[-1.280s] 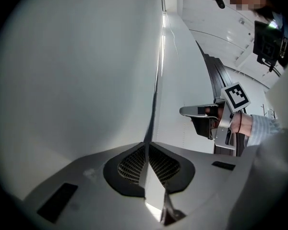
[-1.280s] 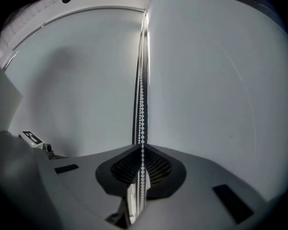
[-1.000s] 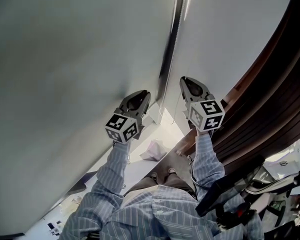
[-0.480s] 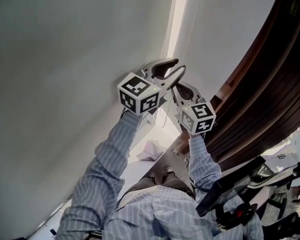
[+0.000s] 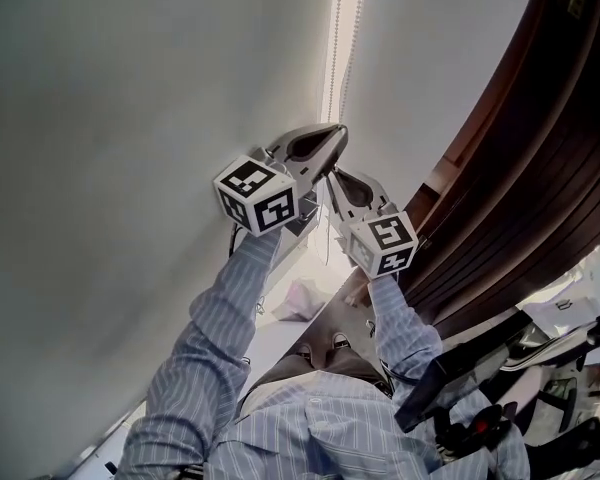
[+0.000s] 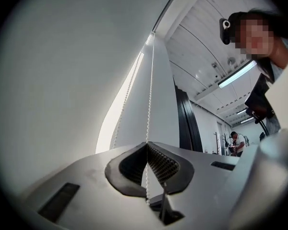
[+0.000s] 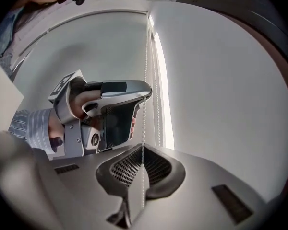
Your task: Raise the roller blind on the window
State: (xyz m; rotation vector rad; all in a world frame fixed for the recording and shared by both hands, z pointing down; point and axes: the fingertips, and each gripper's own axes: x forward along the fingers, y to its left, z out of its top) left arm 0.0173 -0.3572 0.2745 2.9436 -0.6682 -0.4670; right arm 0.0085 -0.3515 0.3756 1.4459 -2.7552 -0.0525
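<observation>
**White bead chain pinched in both grippers beside the blind**

White fabric fills most of the head view: the roller blind [image 5: 140, 128] hangs flat and smooth, with no crease or pattern showing. A 2nd pale panel [image 5: 440, 58] hangs to its right, and a narrow strip of daylight [image 5: 346, 8] glows between the 2. The bead chain [image 6: 148, 95] runs down along that bright strip in 2 strands of small white beads.

The left gripper [image 5: 332, 136] is the higher of the 2. Its jaws have just been closing and now press together on 1 strand, which passes straight between the ribbed black pads [image 6: 158, 164]. The right gripper [image 5: 338, 180] sits just below it, jaws likewise clamped on the same strand, so the chain runs taut from one to the other. Both are held up on arms in blue striped sleeves [image 5: 220, 318].

Dark brown wooden panelling [image 5: 540, 168] with long grooves curves along the right of the window. The left gripper view shows a white ceiling with strip lights [image 6: 235, 73] and a person [image 6: 237, 143] standing far back in the room.
</observation>
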